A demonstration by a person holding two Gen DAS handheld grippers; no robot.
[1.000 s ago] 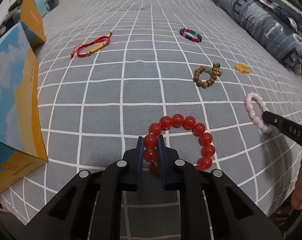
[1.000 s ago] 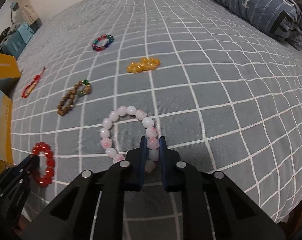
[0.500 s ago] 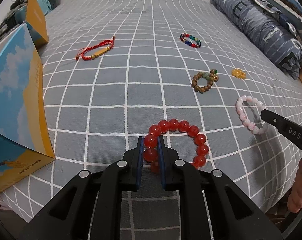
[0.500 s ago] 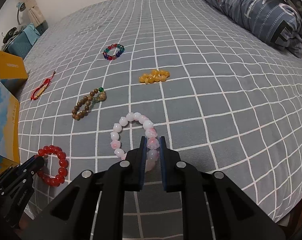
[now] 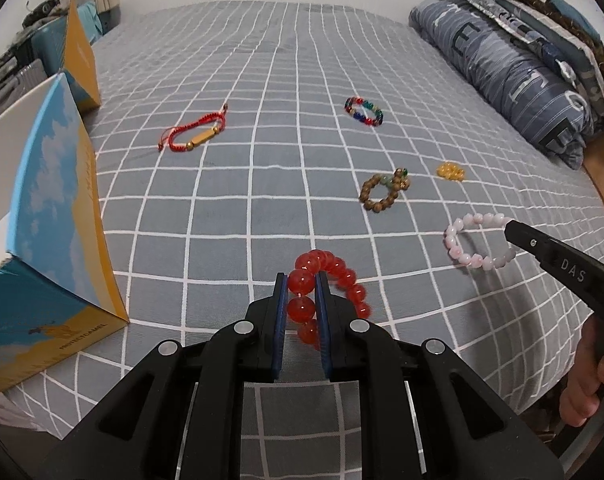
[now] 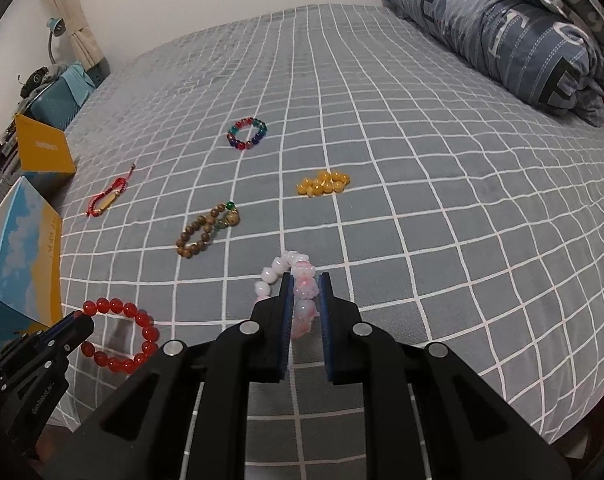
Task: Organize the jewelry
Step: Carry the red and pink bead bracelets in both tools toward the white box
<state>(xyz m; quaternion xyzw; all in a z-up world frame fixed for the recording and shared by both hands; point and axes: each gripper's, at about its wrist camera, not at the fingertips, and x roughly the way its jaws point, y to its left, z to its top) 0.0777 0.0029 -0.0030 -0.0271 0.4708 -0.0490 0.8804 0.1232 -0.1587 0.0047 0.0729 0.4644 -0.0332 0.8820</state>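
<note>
My left gripper (image 5: 302,280) is shut on a red bead bracelet (image 5: 343,276), which hangs lifted off the grey checked bedspread (image 5: 262,200). My right gripper (image 6: 305,280) is shut on a pink bead bracelet (image 6: 302,296), also raised above the bed. Each wrist view shows the other gripper from the side: the right gripper (image 5: 511,228) with the pink bracelet (image 5: 467,256), the left gripper (image 6: 82,320) with the red bracelet (image 6: 146,334). Still lying on the bed are a wooden bead bracelet (image 6: 200,236), a yellow bead bracelet (image 6: 321,184), a multicoloured bead bracelet (image 6: 248,133) and a red cord bracelet (image 6: 108,200).
A blue and yellow box (image 5: 50,216) with its lid up stands at the bed's left edge. A folded blue quilt (image 6: 509,28) lies along the right side. A hand (image 5: 589,380) holds the right gripper's handle at the bed's near edge.
Both grippers have risen, lifting the red and the pink bracelets off the bedspread; the loops now hang from the jaws instead of lying flat.
</note>
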